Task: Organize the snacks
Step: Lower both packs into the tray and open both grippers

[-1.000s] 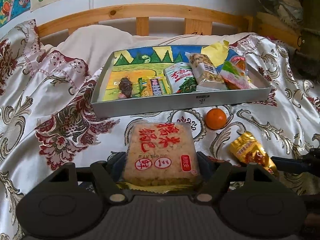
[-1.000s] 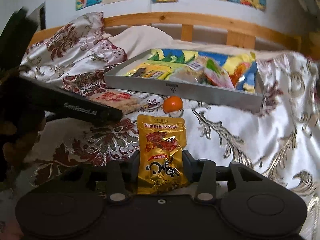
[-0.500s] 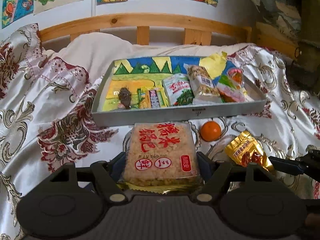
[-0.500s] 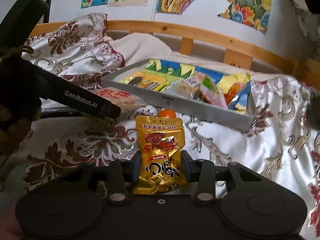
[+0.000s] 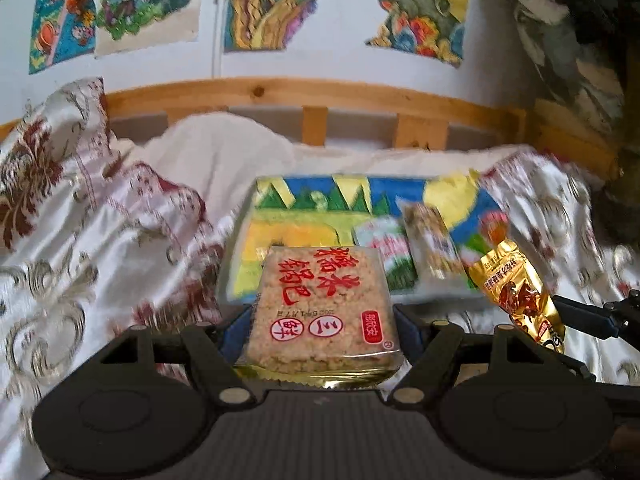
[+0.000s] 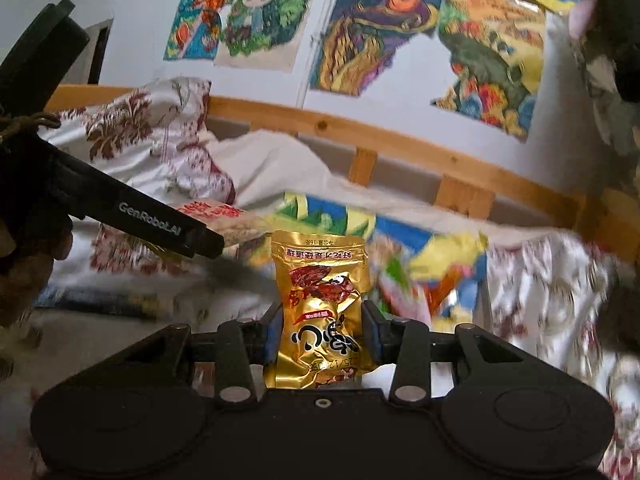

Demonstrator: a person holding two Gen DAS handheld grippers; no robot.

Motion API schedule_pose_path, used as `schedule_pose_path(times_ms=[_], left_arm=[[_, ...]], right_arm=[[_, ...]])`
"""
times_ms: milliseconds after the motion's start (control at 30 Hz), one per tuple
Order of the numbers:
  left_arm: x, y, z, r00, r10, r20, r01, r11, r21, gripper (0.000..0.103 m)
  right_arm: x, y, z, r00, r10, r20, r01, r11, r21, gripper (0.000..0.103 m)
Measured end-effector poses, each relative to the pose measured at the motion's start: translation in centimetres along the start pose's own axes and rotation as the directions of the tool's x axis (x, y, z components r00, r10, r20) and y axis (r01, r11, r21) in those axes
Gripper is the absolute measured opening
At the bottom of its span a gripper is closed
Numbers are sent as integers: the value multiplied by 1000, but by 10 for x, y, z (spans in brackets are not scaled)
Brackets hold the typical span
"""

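While my left gripper (image 5: 324,320) clamps the square rice-crisp pack (image 5: 326,312) by its two side edges, its jaws standing fairly wide, the pack is off the bed and sticks up over the near wall of the tray (image 5: 236,256). My right gripper (image 6: 322,332) is narrower, its blue pads (image 6: 370,334) pressed into the crumpled waist of the gold pouch (image 6: 320,300), which stands upright between them, also clear of the bedspread (image 5: 92,240). From the left camera the pouch shows just to the right of the rice-crisp pack, in front of the tray's right part. Inside the tray, on its painted floor of green peaks and blue sky, lie a green-and-white packet (image 5: 382,246) and a long nut bar (image 5: 430,240) side by side; everything past that is blurred. Farther back come a white pillow (image 5: 224,156), the wooden headboard rail (image 5: 320,94), and bright drawings (image 5: 344,0) taped to the wall.
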State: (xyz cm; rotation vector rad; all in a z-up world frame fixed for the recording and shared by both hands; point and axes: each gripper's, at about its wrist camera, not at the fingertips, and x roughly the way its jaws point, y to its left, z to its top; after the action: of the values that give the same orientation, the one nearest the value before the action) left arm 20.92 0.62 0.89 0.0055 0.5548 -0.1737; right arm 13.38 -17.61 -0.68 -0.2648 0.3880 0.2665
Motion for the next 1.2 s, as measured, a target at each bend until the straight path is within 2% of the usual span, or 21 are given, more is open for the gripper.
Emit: schedule_pose_path(times_ms=[133, 367, 500, 733, 1033, 1200], left_arm=[[15, 9, 19, 998, 41, 37, -41, 999, -2, 77], [60, 29, 45, 997, 63, 44, -62, 998, -30, 77], [84, 40, 52, 997, 69, 28, -67, 996, -60, 77], [109, 42, 50, 997, 71, -15, -72, 996, -59, 77], [118, 38, 38, 997, 42, -59, -44, 999, -32, 77], [124, 39, 36, 996, 36, -86, -40, 998, -43, 77]], right_arm=[[22, -2, 21, 999, 23, 48, -21, 999, -39, 42], [81, -10, 50, 998, 40, 58, -37, 998, -44, 42], [117, -9, 60, 999, 45, 21, -45, 998, -35, 42], [163, -1, 60, 997, 31, -65, -35, 997, -62, 42], [180, 12, 50, 988, 42, -149, -68, 982, -178, 43], [185, 14, 51, 984, 34, -176, -68, 979, -193, 44]])
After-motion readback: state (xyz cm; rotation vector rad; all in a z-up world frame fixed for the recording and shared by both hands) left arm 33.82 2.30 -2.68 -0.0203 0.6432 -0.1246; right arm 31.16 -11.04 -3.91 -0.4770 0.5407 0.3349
